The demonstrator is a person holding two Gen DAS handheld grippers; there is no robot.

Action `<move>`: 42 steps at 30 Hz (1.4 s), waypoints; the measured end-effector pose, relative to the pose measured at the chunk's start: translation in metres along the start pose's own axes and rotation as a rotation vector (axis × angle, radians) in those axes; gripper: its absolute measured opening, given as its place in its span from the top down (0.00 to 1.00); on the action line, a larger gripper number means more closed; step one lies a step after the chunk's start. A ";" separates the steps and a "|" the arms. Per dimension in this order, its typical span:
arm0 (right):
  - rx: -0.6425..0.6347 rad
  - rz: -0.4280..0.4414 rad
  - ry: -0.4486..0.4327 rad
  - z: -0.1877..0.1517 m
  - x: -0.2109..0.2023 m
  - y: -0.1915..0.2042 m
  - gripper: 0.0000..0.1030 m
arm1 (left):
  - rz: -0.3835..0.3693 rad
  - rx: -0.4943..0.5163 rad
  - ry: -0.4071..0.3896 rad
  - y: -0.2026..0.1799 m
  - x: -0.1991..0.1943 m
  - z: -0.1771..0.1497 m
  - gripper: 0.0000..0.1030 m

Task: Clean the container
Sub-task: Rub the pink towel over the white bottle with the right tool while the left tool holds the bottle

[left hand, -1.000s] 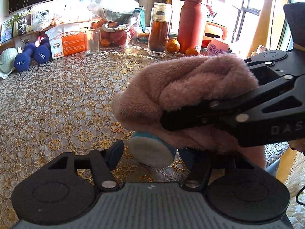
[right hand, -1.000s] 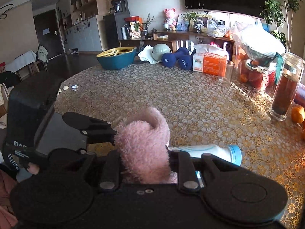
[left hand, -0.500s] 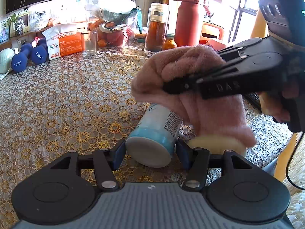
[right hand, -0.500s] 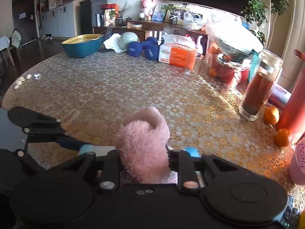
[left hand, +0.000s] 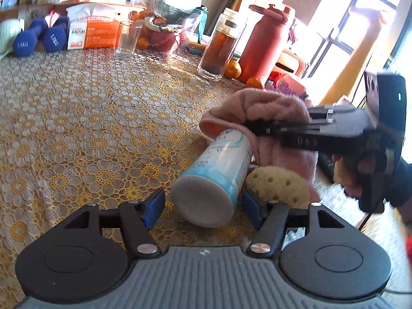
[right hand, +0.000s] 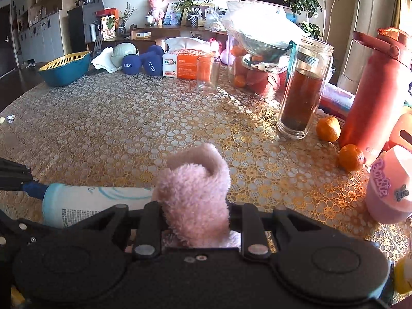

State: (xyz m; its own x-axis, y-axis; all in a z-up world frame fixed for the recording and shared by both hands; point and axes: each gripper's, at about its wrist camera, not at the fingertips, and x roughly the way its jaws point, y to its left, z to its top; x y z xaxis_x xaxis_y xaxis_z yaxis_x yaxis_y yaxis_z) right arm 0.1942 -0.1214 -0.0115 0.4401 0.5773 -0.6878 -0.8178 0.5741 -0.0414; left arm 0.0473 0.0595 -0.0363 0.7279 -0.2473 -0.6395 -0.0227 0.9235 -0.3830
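Observation:
The container (left hand: 213,177) is a white and teal bottle on its side, base toward the left wrist camera; the right wrist view shows the container (right hand: 97,203) lying level at lower left. My left gripper (left hand: 203,208) is open. Its blue pads (left hand: 154,206) flank the base, and a strip of tablecloth shows on the left side. My right gripper (right hand: 197,213) is shut on a fluffy pink cloth (right hand: 195,195). The pink cloth (left hand: 260,108) drapes over the container's far end, which is hidden. A hand holds the right gripper (left hand: 257,128) from the right.
A yellow dotted pad (left hand: 278,185) lies beside the container. At the back stand a jar of brown liquid (right hand: 301,97), a red flask (right hand: 373,90), oranges (right hand: 328,128), a glass (right hand: 207,74), a tissue box (right hand: 185,63) and dumbbells (right hand: 140,63). A pink cup (right hand: 388,185) sits right.
The cloth has slid from over the container's near part to its far end, baring the body. The left pads have spread a little wider around the base.

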 end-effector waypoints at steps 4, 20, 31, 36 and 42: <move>-0.001 -0.013 -0.012 -0.004 -0.004 0.002 0.78 | -0.012 -0.021 0.015 -0.002 0.004 0.004 0.37; -0.051 -0.156 0.010 -0.030 -0.019 0.002 0.79 | 0.072 0.171 -0.005 -0.035 0.003 -0.008 0.43; -0.058 0.016 -0.163 -0.007 -0.073 0.024 0.79 | 0.088 0.192 -0.008 -0.037 0.003 -0.011 0.43; -0.131 0.187 -0.205 0.003 -0.083 0.052 0.79 | 0.089 0.199 -0.010 -0.037 0.003 -0.012 0.43; -0.164 0.295 -0.157 0.004 -0.072 0.071 0.79 | 0.097 0.212 -0.015 -0.040 0.002 -0.013 0.43</move>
State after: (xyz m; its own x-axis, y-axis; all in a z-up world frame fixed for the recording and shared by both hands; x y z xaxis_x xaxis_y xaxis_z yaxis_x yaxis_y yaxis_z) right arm 0.1059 -0.1194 0.0380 0.2179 0.7935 -0.5682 -0.9609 0.2762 0.0172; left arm 0.0409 0.0180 -0.0310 0.7393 -0.1518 -0.6560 0.0502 0.9840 -0.1711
